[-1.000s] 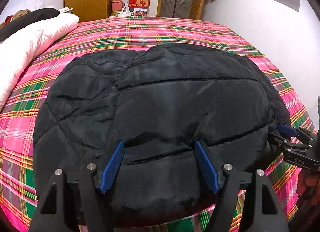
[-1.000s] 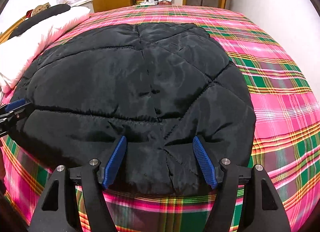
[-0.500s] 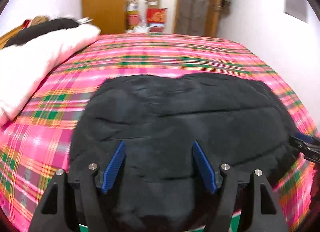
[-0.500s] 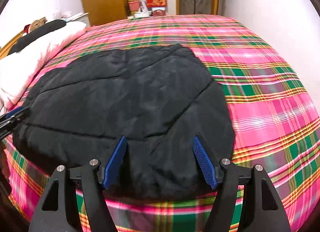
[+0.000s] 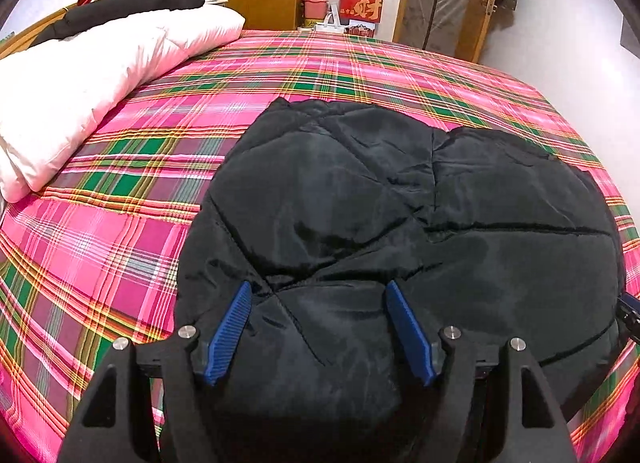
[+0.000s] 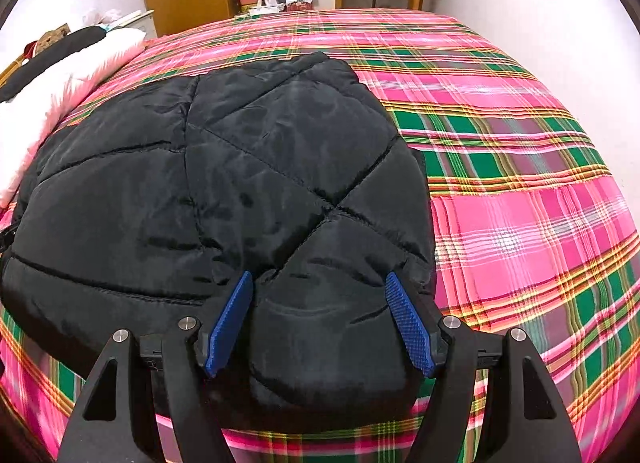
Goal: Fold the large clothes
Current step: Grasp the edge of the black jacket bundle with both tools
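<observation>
**Over the plaid bed: quilted black coat under two spread grippers**

From the left wrist view, the left gripper stands wide, its ribbed blue pads apart over the puffy, stitched black coat on the pink-and-green plaid sheet. More sheet shows at left than a second ago.

From the right wrist view, the right gripper is likewise spread, gripping nothing, above the coat's near right edge, which now lies further left; a white quilt sits far left.

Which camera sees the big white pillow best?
The left wrist view. There the white pillow fills the upper left, showing its long puffy shape on the plaid bedspread, with something black lying on top. The right wrist view catches only a smaller strip of it at the left edge.
</observation>
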Demonstrator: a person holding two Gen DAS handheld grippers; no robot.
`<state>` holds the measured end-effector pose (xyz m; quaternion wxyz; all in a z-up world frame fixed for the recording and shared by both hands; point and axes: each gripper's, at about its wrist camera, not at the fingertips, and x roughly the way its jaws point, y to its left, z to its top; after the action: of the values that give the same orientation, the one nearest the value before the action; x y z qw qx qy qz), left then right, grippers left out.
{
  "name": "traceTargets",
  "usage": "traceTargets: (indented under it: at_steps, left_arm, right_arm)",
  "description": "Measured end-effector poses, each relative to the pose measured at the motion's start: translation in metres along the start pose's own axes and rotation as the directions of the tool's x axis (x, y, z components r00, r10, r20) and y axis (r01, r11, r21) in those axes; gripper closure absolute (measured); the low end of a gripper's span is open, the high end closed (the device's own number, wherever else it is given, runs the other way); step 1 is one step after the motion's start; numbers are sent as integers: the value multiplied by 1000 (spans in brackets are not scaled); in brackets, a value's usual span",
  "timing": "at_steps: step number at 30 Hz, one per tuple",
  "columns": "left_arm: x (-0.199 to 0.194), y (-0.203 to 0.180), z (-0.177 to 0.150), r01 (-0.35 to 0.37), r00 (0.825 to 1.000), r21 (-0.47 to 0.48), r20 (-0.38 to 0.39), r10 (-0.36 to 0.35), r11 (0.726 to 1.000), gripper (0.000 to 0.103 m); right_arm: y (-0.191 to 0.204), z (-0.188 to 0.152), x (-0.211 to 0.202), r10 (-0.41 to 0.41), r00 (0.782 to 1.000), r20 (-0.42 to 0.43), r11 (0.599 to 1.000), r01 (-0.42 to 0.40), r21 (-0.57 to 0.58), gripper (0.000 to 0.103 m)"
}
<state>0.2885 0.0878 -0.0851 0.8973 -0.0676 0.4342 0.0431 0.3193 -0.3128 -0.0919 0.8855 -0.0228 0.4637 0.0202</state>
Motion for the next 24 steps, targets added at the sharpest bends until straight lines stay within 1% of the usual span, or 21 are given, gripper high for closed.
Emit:
traceTargets:
  at_steps: [6,9,12,13,14,16,17,19,20,21,22,24]
  left_arm:
    - [-7,4,6,11,1000,-17,13,-11,1000,32]
    - [-20,8,12,8,998,-20,66,-7,1000,32]
    - [-32,19,18,-28,992,-30,123,31,999,32]
    - [-31,26,20,-41,991,-40,124,45,998,32]
    - [-28,33,21,-48,992,-52,113,53,998,32]
    - [-17,49,20,-50,996,-96,65,57,994,32]
    - [-11,57,19,-44,998,-118,36,49,992,32]
    - [2,71,15,1,1000,-164,-17,-4,986,30]
    - [8,74,13,25,999,-186,-30,-31,982,30]
    - [15,78,13,49,997,-206,-43,-59,977,28]
    - [20,78,13,58,996,-214,-47,-70,975,25]
    - [28,79,14,69,996,-214,-48,-81,974,22]
  right_arm:
    - [0,2,-5,-1,1000,6,1000,1,-6,34]
    - [1,3,-18,-9,999,35,1000,9,-12,34]
    - [-6,3,-35,12,996,93,1000,-13,13,34]
    - [-10,4,-36,10,995,98,1000,-12,21,34]
    - [-15,4,-34,7,995,95,999,-11,34,34]
    - [-25,3,-26,-2,998,65,998,-2,63,34]
    - [-30,2,-21,6,999,50,997,-10,79,34]
    - [-42,-1,-9,44,999,20,992,-46,116,34]
    - [-45,-2,-2,65,998,6,989,-65,134,34]
    - [-47,-3,2,79,997,-4,986,-78,147,31]
    - [-50,-2,8,88,996,-11,983,-85,162,29]
    - [-56,-2,15,119,993,-17,976,-114,185,27]
